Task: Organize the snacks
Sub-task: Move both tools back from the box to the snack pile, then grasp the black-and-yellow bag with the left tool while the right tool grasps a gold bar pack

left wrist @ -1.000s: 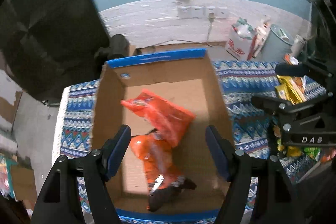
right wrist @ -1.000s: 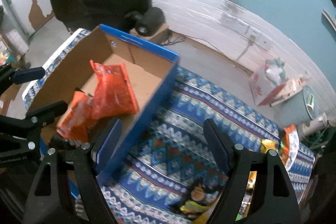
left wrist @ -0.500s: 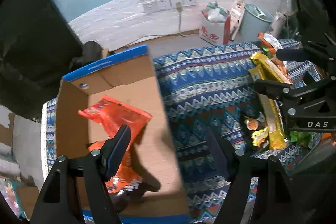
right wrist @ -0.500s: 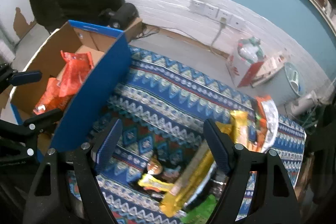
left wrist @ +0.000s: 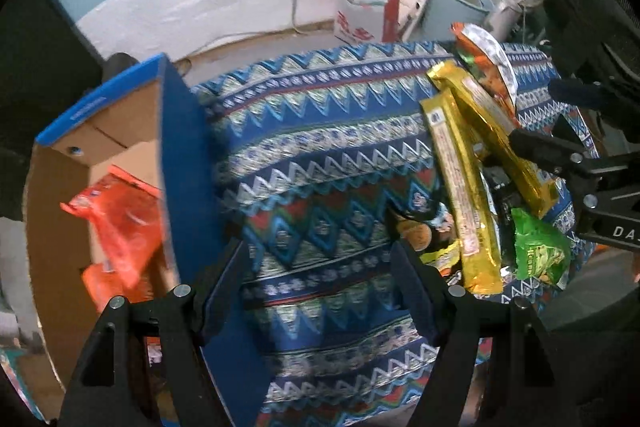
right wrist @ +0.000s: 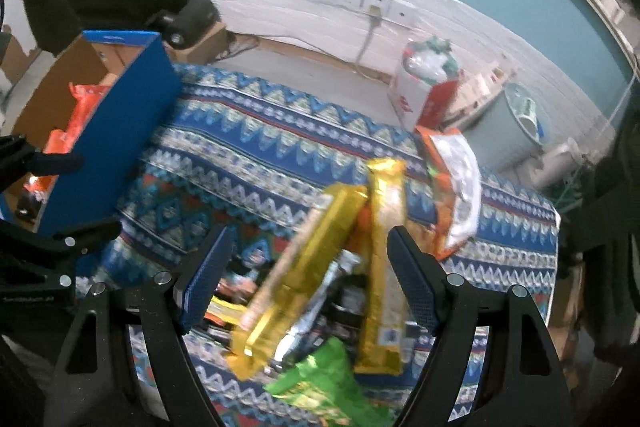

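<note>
Snacks (right wrist: 320, 267) lie piled on the patterned cloth (left wrist: 320, 131); orange packets (left wrist: 120, 215) sit in the box (left wrist: 176, 163). Left gripper (left wrist: 320, 283) and right gripper (right wrist: 308, 275) both released, holding nothing.

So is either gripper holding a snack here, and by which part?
Nothing is held. The left gripper is open over bare cloth; the right gripper is open above the gold packets, not touching them.

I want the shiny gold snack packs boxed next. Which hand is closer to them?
The right. Its open fingers hang directly over the long gold foil packs. The left gripper is open over bare patterned cloth.
</note>
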A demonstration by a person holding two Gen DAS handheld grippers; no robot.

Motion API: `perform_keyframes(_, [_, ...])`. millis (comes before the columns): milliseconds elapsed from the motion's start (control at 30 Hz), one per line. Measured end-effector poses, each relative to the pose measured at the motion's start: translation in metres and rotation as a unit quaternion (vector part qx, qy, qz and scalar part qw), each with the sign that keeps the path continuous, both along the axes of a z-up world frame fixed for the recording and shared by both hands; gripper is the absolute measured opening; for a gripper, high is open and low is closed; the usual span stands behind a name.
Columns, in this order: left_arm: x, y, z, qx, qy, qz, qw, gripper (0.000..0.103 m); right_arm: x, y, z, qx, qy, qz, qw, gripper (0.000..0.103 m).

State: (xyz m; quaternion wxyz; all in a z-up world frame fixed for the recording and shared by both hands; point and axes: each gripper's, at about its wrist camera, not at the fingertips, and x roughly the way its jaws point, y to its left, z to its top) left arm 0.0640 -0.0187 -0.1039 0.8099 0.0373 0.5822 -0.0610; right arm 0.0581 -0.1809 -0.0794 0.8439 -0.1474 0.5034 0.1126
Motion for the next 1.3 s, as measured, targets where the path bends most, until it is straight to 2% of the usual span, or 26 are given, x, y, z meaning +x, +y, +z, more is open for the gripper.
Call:
perform_keyframes(500, [0.014, -0.052, -0.057, 0.012, 0.064, -0.012, 0.9978, 0.075, 0.006, -0.065, -0.045, -0.003, 0.045, -0.053, 0.998, 0.079])
perform_keyframes(567, [0.015, -0.056, -0.062, 0.014, 0.067, -0.013, 0.9976, 0.076, 0.007, -0.07, -0.051, -0.002, 0.052, -0.056, 0.997, 0.079])
perform_keyframes(633, [0.017, -0.059, -0.064, 0.01, 0.069, -0.012, 0.9975, 0.081, 0.007, -0.074, -0.057, -0.003, 0.056, -0.059, 0.997, 0.079])
perform_keyframes(1000, [0.023, -0.08, -0.075, -0.017, 0.093, -0.012, 0.9955, 0.083, 0.016, -0.087, -0.08, 0.008, 0.079, -0.07, 0.994, 0.079])
perform_keyframes(1133, [0.027, -0.093, -0.088, -0.009, 0.098, -0.017, 0.995, 0.083, 0.018, -0.089, -0.088, 0.017, 0.086, -0.072, 0.994, 0.079])
perform_keyframes(1300, [0.032, -0.1, -0.104, -0.02, 0.1, -0.014, 0.9947, 0.082, 0.022, -0.092, -0.098, 0.023, 0.093, -0.076, 0.993, 0.065])
